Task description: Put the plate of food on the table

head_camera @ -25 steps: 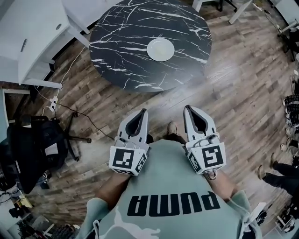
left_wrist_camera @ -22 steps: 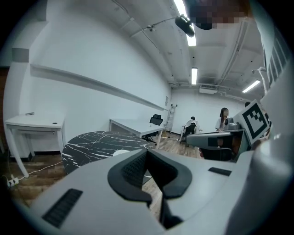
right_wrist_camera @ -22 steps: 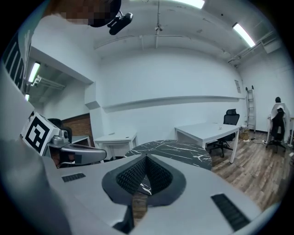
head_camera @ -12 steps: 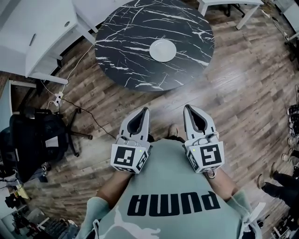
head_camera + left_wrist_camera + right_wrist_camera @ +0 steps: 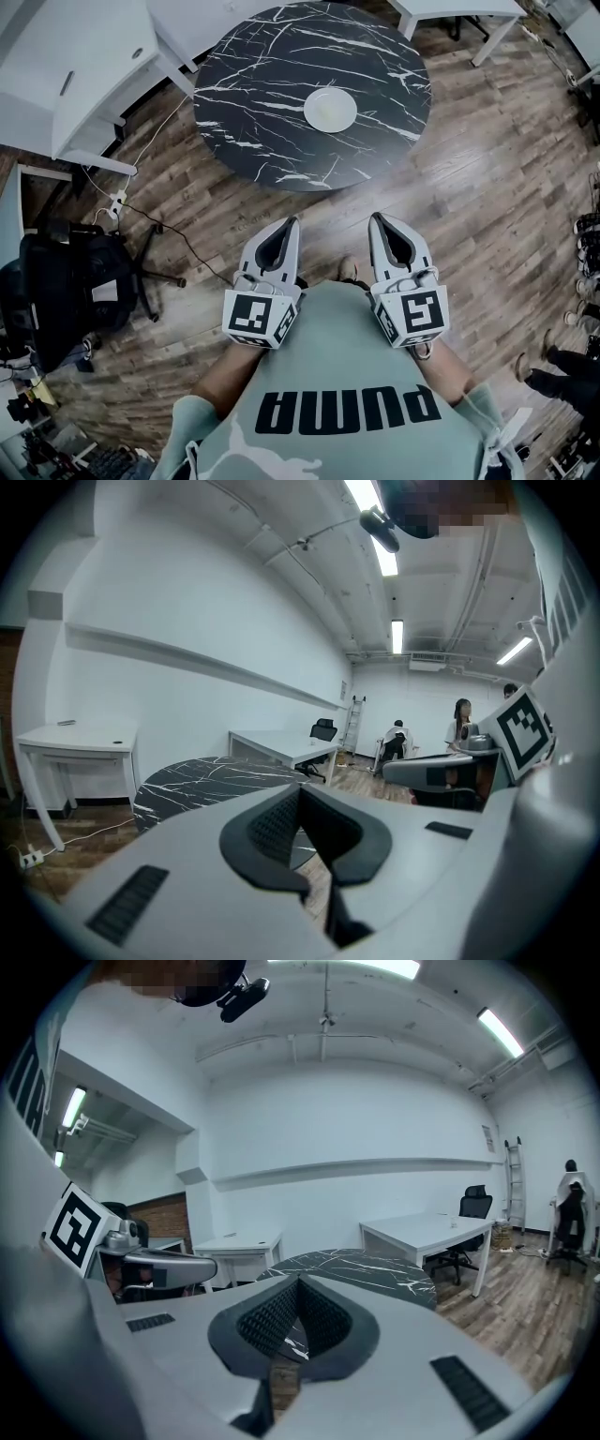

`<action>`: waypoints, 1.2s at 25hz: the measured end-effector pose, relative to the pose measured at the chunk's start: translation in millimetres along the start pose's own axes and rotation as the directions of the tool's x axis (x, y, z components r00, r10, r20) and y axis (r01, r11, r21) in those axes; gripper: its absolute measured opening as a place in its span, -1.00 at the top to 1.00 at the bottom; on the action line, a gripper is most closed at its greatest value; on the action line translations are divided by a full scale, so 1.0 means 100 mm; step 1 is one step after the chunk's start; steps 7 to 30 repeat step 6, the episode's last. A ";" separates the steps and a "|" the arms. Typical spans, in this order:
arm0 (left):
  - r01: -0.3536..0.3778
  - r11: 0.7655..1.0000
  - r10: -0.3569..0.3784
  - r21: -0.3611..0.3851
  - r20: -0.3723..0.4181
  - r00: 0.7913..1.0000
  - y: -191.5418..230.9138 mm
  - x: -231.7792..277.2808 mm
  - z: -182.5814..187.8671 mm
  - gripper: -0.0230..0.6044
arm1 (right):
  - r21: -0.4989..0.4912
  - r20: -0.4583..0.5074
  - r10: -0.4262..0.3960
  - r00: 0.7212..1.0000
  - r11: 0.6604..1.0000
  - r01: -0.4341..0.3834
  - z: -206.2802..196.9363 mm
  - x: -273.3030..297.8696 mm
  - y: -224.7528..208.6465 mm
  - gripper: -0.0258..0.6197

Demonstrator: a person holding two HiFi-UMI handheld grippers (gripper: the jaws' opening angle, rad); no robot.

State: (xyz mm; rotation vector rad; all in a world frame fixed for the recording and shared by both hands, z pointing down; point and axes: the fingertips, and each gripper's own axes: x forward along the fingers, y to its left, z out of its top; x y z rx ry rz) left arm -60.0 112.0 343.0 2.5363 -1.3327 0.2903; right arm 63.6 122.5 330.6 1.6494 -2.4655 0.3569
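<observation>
Plate: a pale plate [image 5: 330,110] is seen resting on the round black marble table [image 5: 262,89], right of its middle and well apart from both grippers; whether food lies on it cannot be told.
Left gripper: the left gripper [image 5: 284,229] is held close to the body and pointed towards the table; its jaws are closed tip to tip, with nothing between them.
Right gripper: the right gripper [image 5: 380,222] is held the same way just beside it, jaws likewise pressed together and empty.
Task state: nothing is being carried, and the only plate in view already sits on the table, so either the placing is judged done or another plate has yet to be fetched.
Risk, wrong reading: the plate on the table could be taken for the one to be moved; if it were lifted needlessly by one edge, it could tilt and slip.
Risk, footing: a cable [image 5: 161,225] trails across the wooden floor [image 5: 487,187] near left of the table and could be caught underfoot on an approach from that side.
Obstacles: a black office chair [image 5: 66,286] stands at near left and a white desk [image 5: 66,66] at far left; the straight path ahead is judged open.
Others: someone's legs [image 5: 553,361] are seen at the near right edge.
</observation>
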 end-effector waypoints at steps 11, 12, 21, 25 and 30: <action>0.008 1.000 -0.008 0.008 0.002 1.000 0.06 -0.02 0.02 0.91 | 0.000 0.000 -0.003 1.000 1.000 0.003 0.02 0.04 0.06 0.90; 0.008 1.000 -0.008 0.008 0.002 1.000 0.06 -0.02 0.02 0.91 | 0.000 0.000 -0.003 1.000 1.000 0.003 0.02 0.04 0.06 0.90; 0.008 1.000 -0.008 0.008 0.002 1.000 0.06 -0.02 0.02 0.91 | 0.000 0.000 -0.003 1.000 1.000 0.003 0.02 0.04 0.06 0.90; 0.008 1.000 -0.008 0.008 0.002 1.000 0.06 -0.02 0.02 0.91 | 0.000 0.000 -0.003 1.000 1.000 0.003 0.02 0.04 0.06 0.90; 0.008 1.000 -0.008 0.008 0.002 1.000 0.06 -0.02 0.02 0.91 | 0.000 0.000 -0.003 1.000 1.000 0.003 0.02 0.04 0.06 0.90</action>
